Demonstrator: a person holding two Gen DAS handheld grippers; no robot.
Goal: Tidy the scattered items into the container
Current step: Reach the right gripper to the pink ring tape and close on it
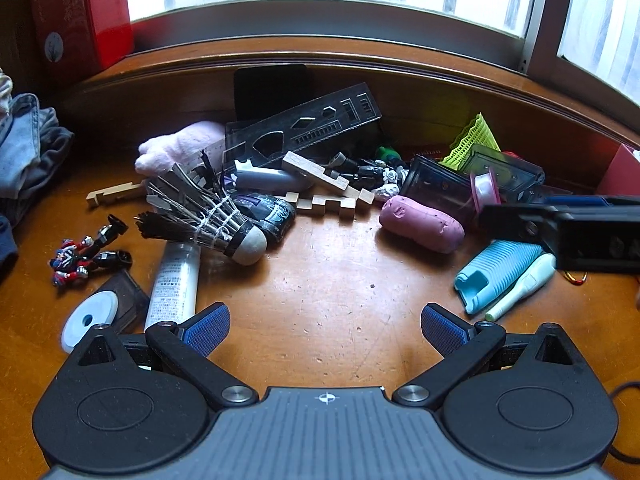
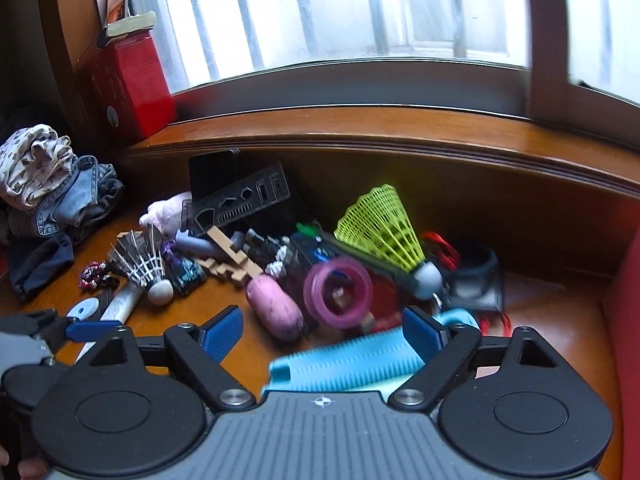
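Note:
Scattered items lie on a wooden table (image 1: pixel 328 288): a black feather shuttlecock (image 1: pixel 208 220), a pink eraser-like lump (image 1: pixel 420 224), wooden puzzle pieces (image 1: pixel 324 184), a white tube (image 1: pixel 174 284), a light blue ribbed case (image 1: pixel 496 272), a small toy figure (image 1: pixel 88 256). My left gripper (image 1: pixel 326 326) is open and empty above bare table. My right gripper (image 2: pixel 322 334) is open, low over the blue ribbed case (image 2: pixel 344 364), and it shows at the right edge of the left wrist view (image 1: pixel 568 232). A pink tape ring (image 2: pixel 338 294) and a yellow shuttlecock (image 2: pixel 384 228) lie just beyond.
A red box (image 1: pixel 80 12) stands on the window ledge at the back left. Folded jeans and cloth (image 1: pixel 28 152) sit at the left. A red container edge (image 2: pixel 628 320) shows at the far right. A dark stencil plate (image 1: pixel 304 128) leans over the pile.

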